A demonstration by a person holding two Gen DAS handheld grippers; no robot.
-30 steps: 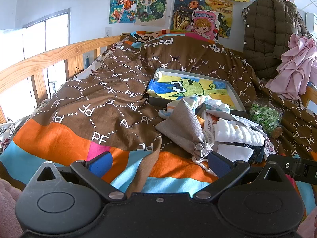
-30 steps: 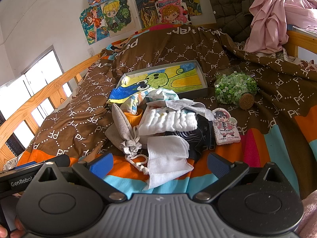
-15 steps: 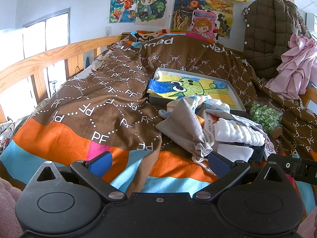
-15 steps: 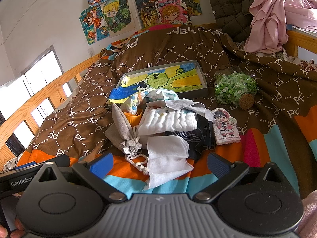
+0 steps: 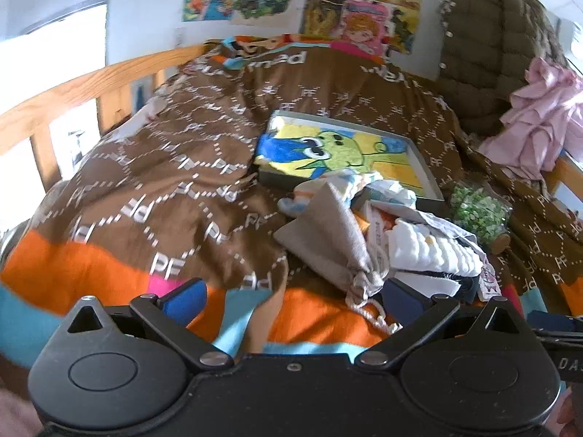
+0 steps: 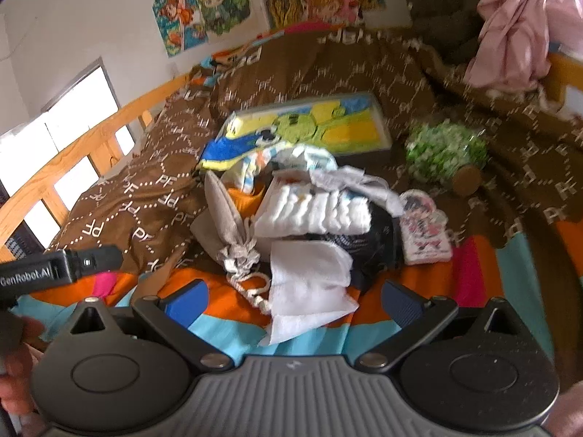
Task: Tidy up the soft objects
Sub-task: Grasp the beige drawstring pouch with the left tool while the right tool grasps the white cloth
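Brown quilt (image 5: pixel 204 167) patterned with white letters covers the bed, its near edge striped orange and blue. On it sits a shallow box (image 6: pixel 379 123) lined with a cartoon cloth. Just in front lies the heap: a white ribbed towel (image 6: pixel 313 215), a white cloth (image 6: pixel 309 287), and a grey drawstring pouch (image 5: pixel 335 233); the blurred dark piece beneath may be a garment. Left claw (image 5: pixel 291 298) and right claw (image 6: pixel 291 300) both gape wide, empty.
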